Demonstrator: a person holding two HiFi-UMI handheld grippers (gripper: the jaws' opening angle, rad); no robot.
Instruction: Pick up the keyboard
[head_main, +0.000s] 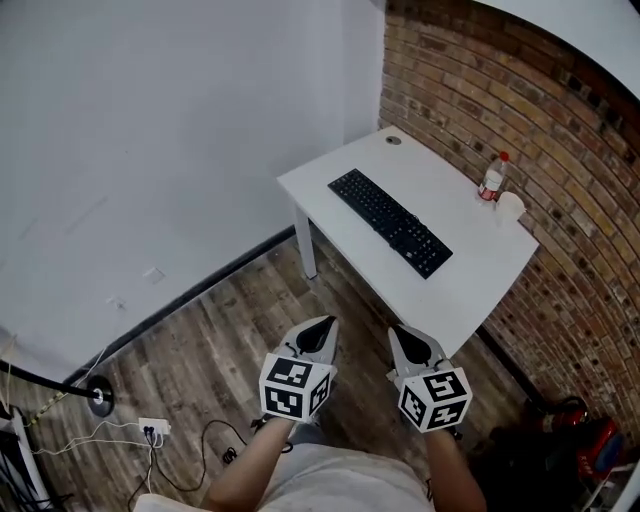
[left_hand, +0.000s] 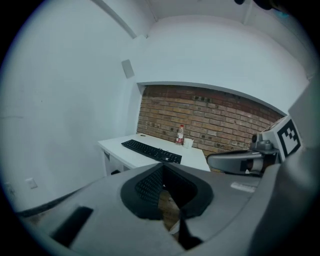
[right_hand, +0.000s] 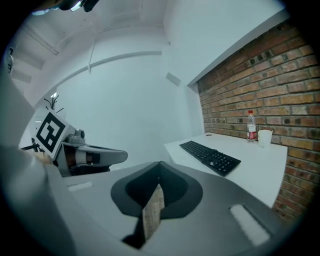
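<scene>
While you hold both grippers over the wooden floor (head_main: 220, 320), neither one touches the worktop (head_main: 460, 295). Far to your left, a white power strip (head_main: 153, 430) lies on the floor with black cables (head_main: 205, 450) looping near it. A round black stand foot (head_main: 99, 398) sits beside them, close to the white wall (head_main: 150, 130).

Next comes your left gripper (head_main: 322, 326), with its marker cube (head_main: 295, 388) facing up at you. Its fingers (left_hand: 146, 187) are pressed together. Your right gripper (head_main: 401, 336) is just beside it, side by side, and both point toward the worktop's long near edge. Its fingers (right_hand: 172, 187) are pressed together too.

Past the grippers stands the white worktop, with one short edge by the white wall and its long far edge along the brick wall (head_main: 560, 150). The keyboard (head_main: 390, 222) is black and lies flat in the middle of the worktop, in line with the long edges. It is well apart from both grippers.

Further right, a clear bottle (head_main: 491, 178) with a red cap stands upright by the far edge, near the right corner. A white cup (head_main: 510, 207) stands just beside it, a little closer to that corner.
</scene>
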